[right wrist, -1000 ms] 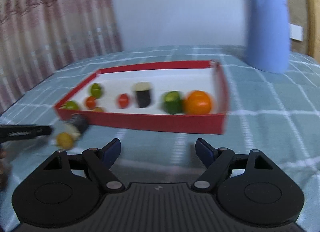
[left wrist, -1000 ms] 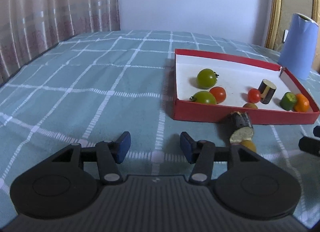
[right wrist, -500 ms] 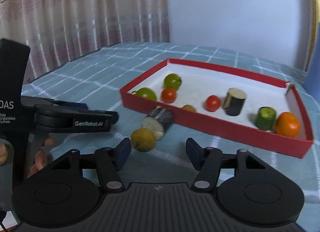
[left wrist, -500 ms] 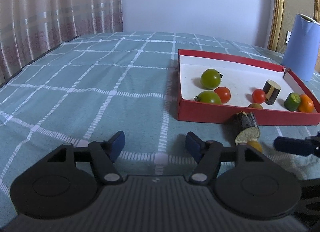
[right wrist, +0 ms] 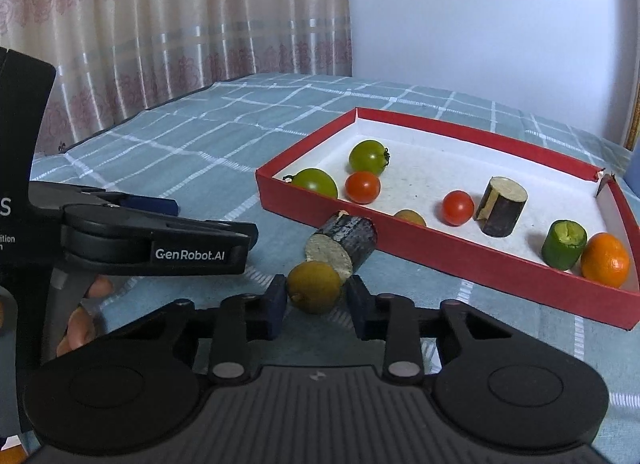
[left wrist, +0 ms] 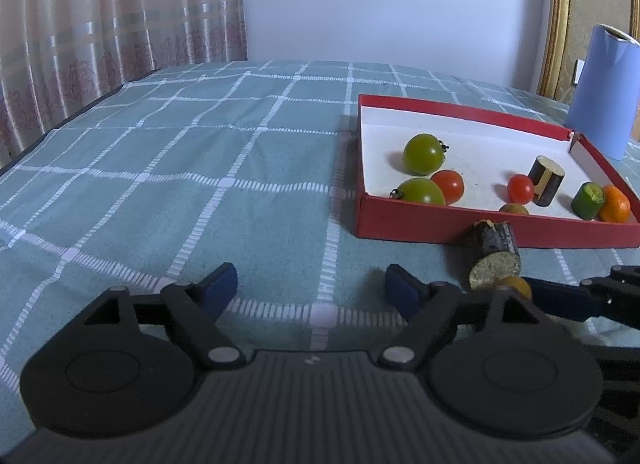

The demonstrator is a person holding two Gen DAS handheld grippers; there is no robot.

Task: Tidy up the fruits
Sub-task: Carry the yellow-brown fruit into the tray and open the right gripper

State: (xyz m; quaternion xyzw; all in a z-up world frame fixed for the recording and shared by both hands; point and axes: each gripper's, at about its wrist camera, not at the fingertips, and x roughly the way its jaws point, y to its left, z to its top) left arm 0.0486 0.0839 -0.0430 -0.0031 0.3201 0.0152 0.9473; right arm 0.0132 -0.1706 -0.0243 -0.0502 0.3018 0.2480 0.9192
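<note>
A red tray (right wrist: 492, 264) (left wrist: 460, 229) on the teal checked cloth holds green tomatoes (right wrist: 368, 156), red tomatoes (right wrist: 458, 207), a dark cut cylinder (right wrist: 502, 205), a green piece (right wrist: 564, 244) and an orange (right wrist: 605, 260). In front of the tray lie a dark eggplant piece (right wrist: 344, 246) (left wrist: 494, 254) and a small yellow-green fruit (right wrist: 314, 286) (left wrist: 516, 287). My right gripper (right wrist: 316, 302) has its blue pads on both sides of the yellow-green fruit, closed against it. My left gripper (left wrist: 310, 288) is open and empty over bare cloth, left of the tray.
A blue paper roll (left wrist: 604, 91) stands behind the tray's far right corner. Curtains hang along the left. The left gripper's body (right wrist: 152, 242) and the hand holding it sit just left of the right gripper.
My right gripper swung left, moved up to the yellow-green fruit and closed its pads around it. My left gripper stayed open, shifting only slightly.
</note>
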